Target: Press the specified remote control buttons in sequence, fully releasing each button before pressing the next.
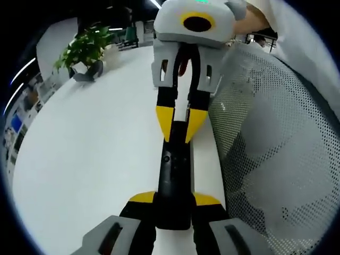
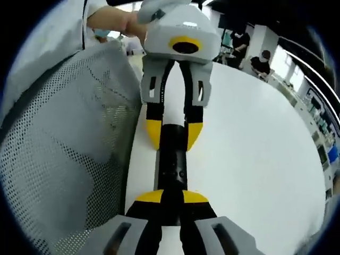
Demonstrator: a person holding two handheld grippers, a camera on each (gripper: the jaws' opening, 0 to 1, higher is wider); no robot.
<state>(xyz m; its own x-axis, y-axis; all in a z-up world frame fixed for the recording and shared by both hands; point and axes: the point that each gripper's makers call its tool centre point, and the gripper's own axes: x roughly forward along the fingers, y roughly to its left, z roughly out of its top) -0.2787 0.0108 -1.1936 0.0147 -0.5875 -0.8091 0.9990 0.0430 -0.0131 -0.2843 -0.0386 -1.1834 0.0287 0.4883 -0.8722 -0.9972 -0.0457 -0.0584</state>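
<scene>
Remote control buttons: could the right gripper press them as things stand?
Probably not yet. The right gripper and left gripper each appear clamped on an end of the black remote control. Its buttons lie uncovered between them, but the right would have to let go first.

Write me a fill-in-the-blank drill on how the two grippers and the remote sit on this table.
1. The black remote is clamped at one end by the left gripper and lies on a ____ table.
2. Every jaw tip on the right gripper is coloured ____.
3. In the left gripper view, a potted ____ stands at the table's far end.
4. Beside the table edge is a grey ____ chair back.

Missing words: white; yellow; plant; mesh
</scene>
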